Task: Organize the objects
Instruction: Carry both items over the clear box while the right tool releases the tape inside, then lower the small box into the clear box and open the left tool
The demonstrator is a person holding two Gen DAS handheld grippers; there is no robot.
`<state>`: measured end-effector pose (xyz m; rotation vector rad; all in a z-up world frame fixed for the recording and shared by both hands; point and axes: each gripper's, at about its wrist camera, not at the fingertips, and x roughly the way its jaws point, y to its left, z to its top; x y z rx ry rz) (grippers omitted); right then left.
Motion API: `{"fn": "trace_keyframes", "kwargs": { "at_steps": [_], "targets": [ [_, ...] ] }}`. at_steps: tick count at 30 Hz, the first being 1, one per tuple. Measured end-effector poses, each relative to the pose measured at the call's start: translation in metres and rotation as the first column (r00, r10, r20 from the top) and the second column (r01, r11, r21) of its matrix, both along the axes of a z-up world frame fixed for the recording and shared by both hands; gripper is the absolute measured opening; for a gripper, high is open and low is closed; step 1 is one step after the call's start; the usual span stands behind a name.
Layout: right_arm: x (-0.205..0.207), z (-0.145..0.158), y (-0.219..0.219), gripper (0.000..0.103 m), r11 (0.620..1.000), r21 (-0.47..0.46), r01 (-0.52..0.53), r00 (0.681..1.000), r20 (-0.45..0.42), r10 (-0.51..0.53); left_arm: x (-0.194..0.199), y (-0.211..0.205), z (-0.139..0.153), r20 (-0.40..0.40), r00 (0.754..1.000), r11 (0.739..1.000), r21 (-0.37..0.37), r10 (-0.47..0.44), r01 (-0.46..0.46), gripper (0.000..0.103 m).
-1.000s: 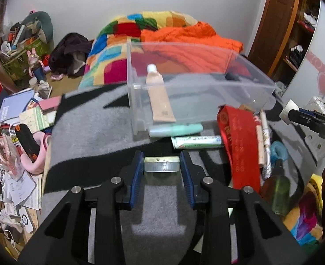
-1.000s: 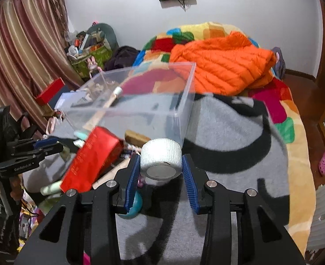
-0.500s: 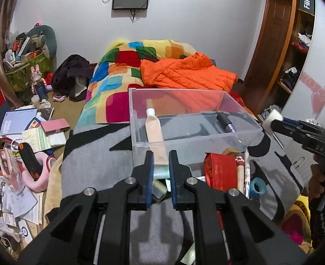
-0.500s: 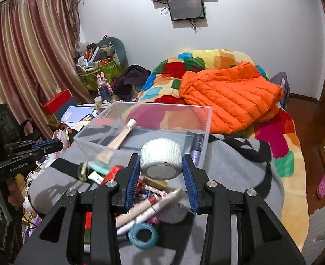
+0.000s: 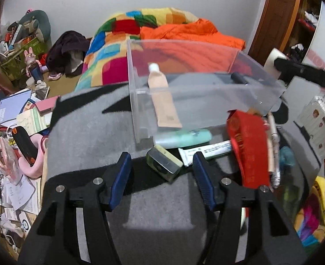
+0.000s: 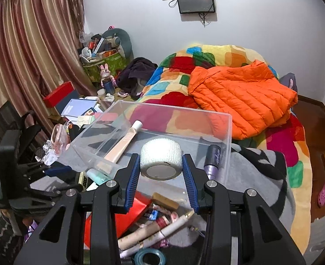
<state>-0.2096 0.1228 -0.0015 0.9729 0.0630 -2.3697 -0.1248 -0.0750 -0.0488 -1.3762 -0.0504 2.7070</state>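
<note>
1. My left gripper (image 5: 161, 174) is spread wide and grips nothing; a small metal-faced block (image 5: 163, 163) lies tilted on the grey blanket (image 5: 91, 137) between its blue pads, touching neither.
2. My right gripper (image 6: 160, 174) is clamped on a white mesh tape roll (image 6: 161, 159), poised over the near rim of the clear plastic bin (image 6: 225, 137).
3. Ahead inside the bin lie a beige tube (image 6: 122, 143) and a purple cylinder (image 6: 213, 158); loose clutter crowds below my right fingers.

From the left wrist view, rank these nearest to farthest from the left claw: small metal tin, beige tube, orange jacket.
1. small metal tin: between the open left claw fingers, on the blanket.
2. beige tube: ahead, inside the clear bin.
3. orange jacket: far, on the bed.
</note>
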Motion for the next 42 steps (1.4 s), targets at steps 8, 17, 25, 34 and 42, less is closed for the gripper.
{"fn": "trace_keyframes", "kwargs": {
  "at_steps": [8,17,25,34,42],
  "targets": [
    [-0.029,-0.016,-0.019,0.035,0.997,0.071,-0.003,0.998,0.065,-0.002,-0.003,0.004,-0.009,0.023,1.0,1.0,-0.027,-0.014,0.015,0.035],
    [-0.051,-0.036,-0.029,0.036,0.992,0.124,-0.01,0.991,0.132,-0.006,0.017,-0.005,0.039,-0.115,0.993,0.998,0.054,0.018,-0.012,0.035],
    [-0.046,-0.035,-0.027,0.041,0.994,0.108,-0.021,0.988,0.156,0.004,-0.002,-0.002,0.075,-0.196,0.98,0.998,0.059,0.033,-0.022,0.035],
    [-0.025,-0.018,-0.012,0.052,0.999,0.05,-0.017,0.993,0.119,0.011,-0.045,0.004,0.061,-0.124,0.992,0.999,0.006,0.036,-0.035,0.035],
    [0.008,-0.01,0.012,0.055,1.0,-0.007,-0.02,0.995,0.099,0.021,-0.046,0.007,0.052,-0.093,0.995,1.0,-0.001,0.027,-0.027,0.035]
  ]
}}
